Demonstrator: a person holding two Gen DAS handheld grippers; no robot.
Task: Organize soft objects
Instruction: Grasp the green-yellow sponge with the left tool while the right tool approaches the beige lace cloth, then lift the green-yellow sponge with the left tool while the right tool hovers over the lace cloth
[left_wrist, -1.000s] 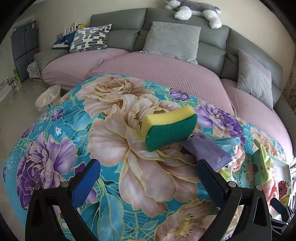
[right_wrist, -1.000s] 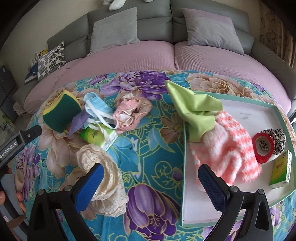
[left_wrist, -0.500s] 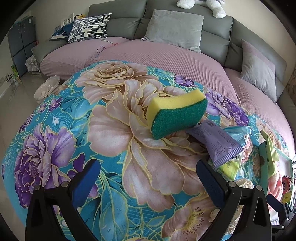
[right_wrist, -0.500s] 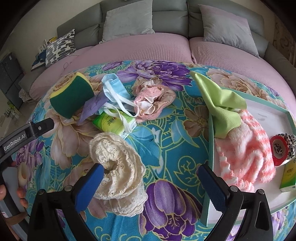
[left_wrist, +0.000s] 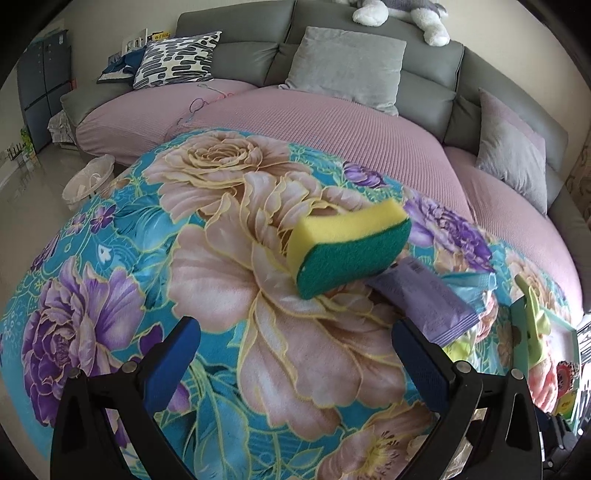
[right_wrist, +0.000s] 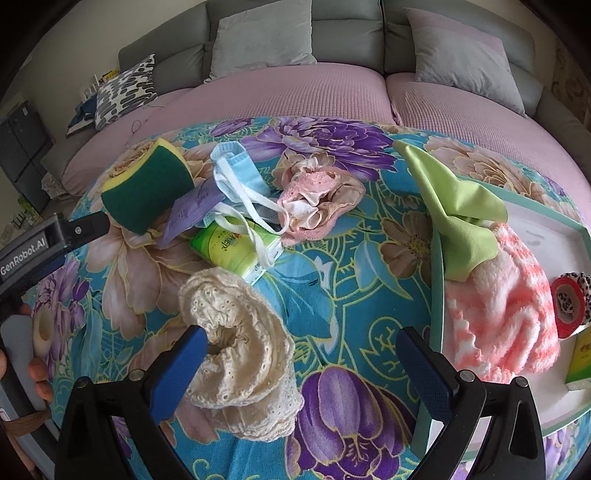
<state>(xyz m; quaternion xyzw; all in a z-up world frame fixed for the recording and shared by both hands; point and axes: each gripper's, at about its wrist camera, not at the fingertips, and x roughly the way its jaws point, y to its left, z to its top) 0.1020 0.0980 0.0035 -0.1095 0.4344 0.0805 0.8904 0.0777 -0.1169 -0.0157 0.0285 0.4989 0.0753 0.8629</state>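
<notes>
Both grippers, left (left_wrist: 295, 343) and right (right_wrist: 301, 349), had their fingers spread wide and held nothing. The sponge (left_wrist: 351, 251) lay on the floral cloth (left_wrist: 147, 240) ahead of the left one; the cream lace piece (right_wrist: 240, 343) touched the right one's left finger.

Grey sofa (left_wrist: 424, 70), mauve seat cover (left_wrist: 314, 122), glossy floor (left_wrist: 26, 192).

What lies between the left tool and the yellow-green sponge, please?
In the left wrist view, only bare floral cloth separates the open left tool from the sponge.
</notes>
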